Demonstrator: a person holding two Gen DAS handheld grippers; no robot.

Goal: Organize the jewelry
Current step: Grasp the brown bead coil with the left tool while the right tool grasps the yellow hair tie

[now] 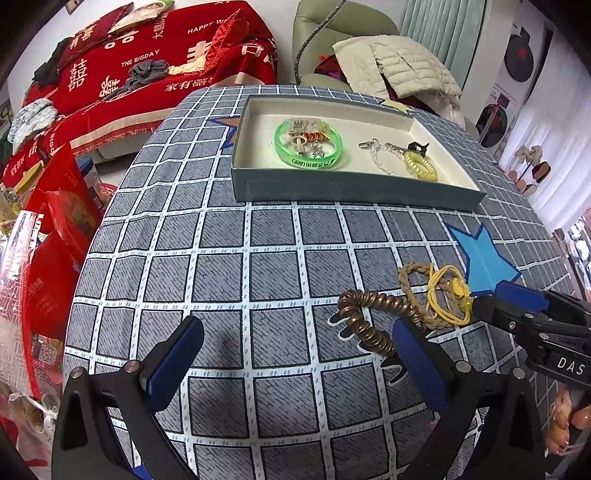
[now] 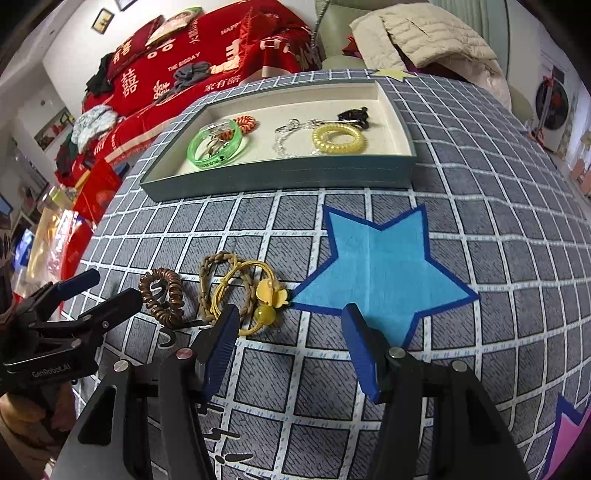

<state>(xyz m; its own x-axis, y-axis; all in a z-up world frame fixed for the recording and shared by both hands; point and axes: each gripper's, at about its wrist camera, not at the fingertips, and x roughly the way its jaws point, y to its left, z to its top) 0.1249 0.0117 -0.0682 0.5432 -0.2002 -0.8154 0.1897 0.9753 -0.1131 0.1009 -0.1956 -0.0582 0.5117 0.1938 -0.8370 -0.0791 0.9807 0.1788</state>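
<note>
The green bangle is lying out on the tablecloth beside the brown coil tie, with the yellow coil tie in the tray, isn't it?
Not quite: the green bangle lies inside the tray, not on the tablecloth. The right wrist view shows it at the tray's left end. The rest holds: the yellow coil tie is in the tray, and the brown coil tie is out on the cloth.

a red printed cover [image 1: 147, 62] is draping a sofa at upper left; a beige padded jacket [image 1: 402, 62] is lying on a pale green armchair [image 1: 325, 33] at top centre.
</note>
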